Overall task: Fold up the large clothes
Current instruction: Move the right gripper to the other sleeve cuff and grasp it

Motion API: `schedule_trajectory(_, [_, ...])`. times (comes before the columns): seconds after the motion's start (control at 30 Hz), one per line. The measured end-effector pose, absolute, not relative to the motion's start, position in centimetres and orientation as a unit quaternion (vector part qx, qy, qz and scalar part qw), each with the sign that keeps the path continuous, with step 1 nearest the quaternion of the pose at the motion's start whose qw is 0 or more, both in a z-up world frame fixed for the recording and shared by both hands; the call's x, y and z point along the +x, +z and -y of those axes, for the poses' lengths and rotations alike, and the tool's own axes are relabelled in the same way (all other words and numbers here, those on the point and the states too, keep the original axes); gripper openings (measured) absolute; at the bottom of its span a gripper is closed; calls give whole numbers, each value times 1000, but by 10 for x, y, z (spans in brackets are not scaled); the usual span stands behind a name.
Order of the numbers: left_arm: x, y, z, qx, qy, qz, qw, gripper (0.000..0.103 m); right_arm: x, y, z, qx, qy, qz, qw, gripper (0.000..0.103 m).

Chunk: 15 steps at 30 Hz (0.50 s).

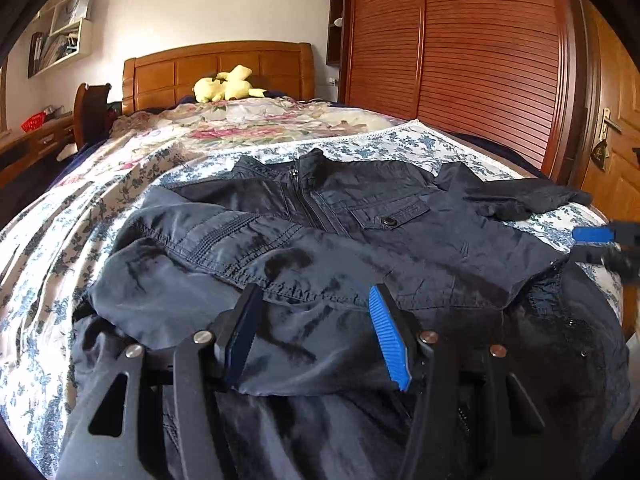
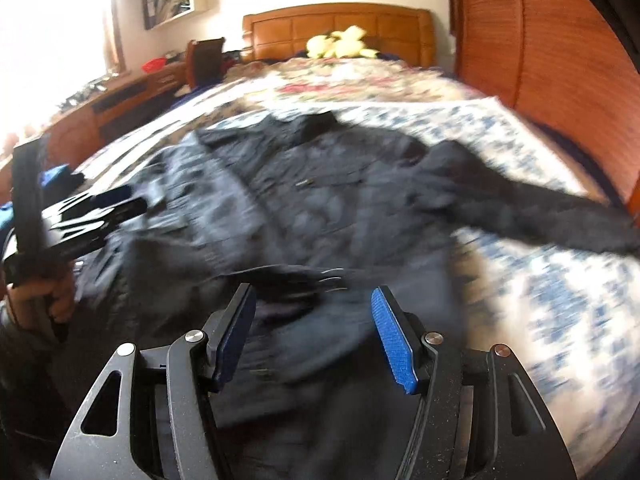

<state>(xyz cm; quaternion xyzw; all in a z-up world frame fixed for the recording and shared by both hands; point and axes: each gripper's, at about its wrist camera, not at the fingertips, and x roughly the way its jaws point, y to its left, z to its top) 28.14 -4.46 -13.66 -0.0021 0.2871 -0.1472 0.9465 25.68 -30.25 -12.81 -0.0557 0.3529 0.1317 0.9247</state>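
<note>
A dark navy jacket (image 1: 320,232) lies front-up across the near end of a bed (image 1: 48,264) covered with a blue-and-white floral sheet (image 1: 44,240); its zip runs up the middle to the collar at the far side, and a buttoned chest pocket (image 1: 390,212) sits just right of the zip. One sleeve is folded in over the body on the left, while the other sleeve (image 1: 528,196) stretches out to the right onto the sheet. The left tongs (image 1: 316,336) hang low over the near hem of the jacket, their blue-padded fingers (image 1: 390,340) set about half apart — a fold of the fabric rises between them, but the pads do not press on it. The right tongs (image 2: 314,336) are likewise parted about halfway over the jacket's lower edge, with dark cloth below and between the fingers and nothing gripped; this view is smeared with blur, so finer detail of the cloth there cannot be told. In the right wrist view the left tongs show at the left edge with a hand (image 2: 44,296) wrapped round the handle. Farther up the bed lies a pink-flowered quilt (image 1: 240,124), and a yellow plush toy (image 1: 226,86) rests against the wooden headboard (image 1: 216,68). A slatted wooden wardrobe (image 1: 480,60) stands along the right, wall shelves (image 1: 64,28) hang at the left above a wooden table (image 2: 120,100).
</note>
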Motion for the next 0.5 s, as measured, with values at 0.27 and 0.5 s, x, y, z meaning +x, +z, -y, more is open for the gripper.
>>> schedule_trajectory(0.27, [283,-138,43,-8,-152,-292,944,54,282,-123,395,-61,31,-384,921,62])
schedule_trajectory(0.5, [282,-139,44,-6,-153,-293,944,54,301,-118,475,-19,-46,-388,920,62])
